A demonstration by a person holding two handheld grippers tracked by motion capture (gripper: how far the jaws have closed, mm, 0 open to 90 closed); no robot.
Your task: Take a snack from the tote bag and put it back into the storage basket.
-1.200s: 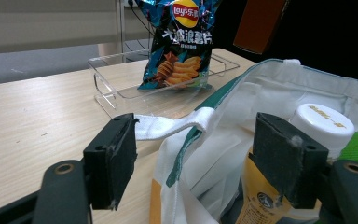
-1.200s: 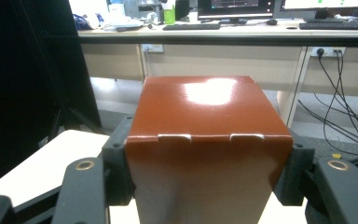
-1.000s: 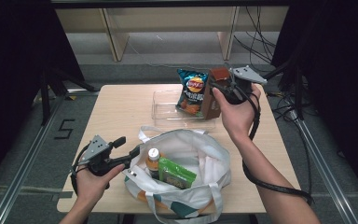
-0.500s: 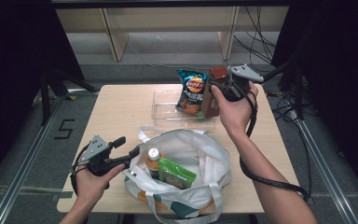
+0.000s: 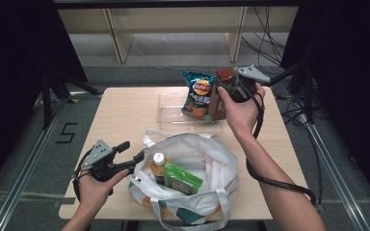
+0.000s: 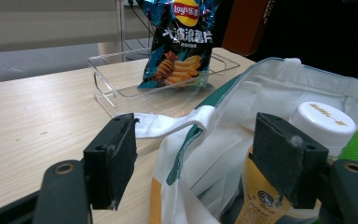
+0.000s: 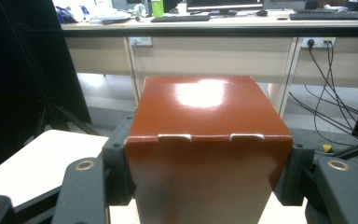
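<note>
Brown box (image 7: pixel 209 154) is clamped in the right tongs (image 5: pixel 229 89) over the clear tray (image 5: pixel 171 113) beside the chips (image 5: pixel 200 94); left tongs (image 6: pixel 205 158) gape apart around the bag (image 5: pixel 217 163) rim, bottle (image 5: pixel 158 163) and green pack (image 5: pixel 182 178) left inside.

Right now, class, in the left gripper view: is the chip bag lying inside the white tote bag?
No: the chip bag stands in the clear plastic tray on the table, beyond the white tote bag.

A pale wooden bench (image 5: pixel 125 115) is standing on a grey floor (image 5: pixel 29 144), where a black "5" (image 5: pixel 67 133) is showing at 9 o'clock. Black curtains (image 5: pixel 14 57) are hanging at 10 and 2 o'clock, and a light wooden desk (image 5: pixel 173 19) is running across 12 o'clock. Black cables (image 5: pixel 270 43) are trailing at 1 o'clock, and a metal rail (image 5: pixel 24 178) is lying along the floor at 8 o'clock.
</note>
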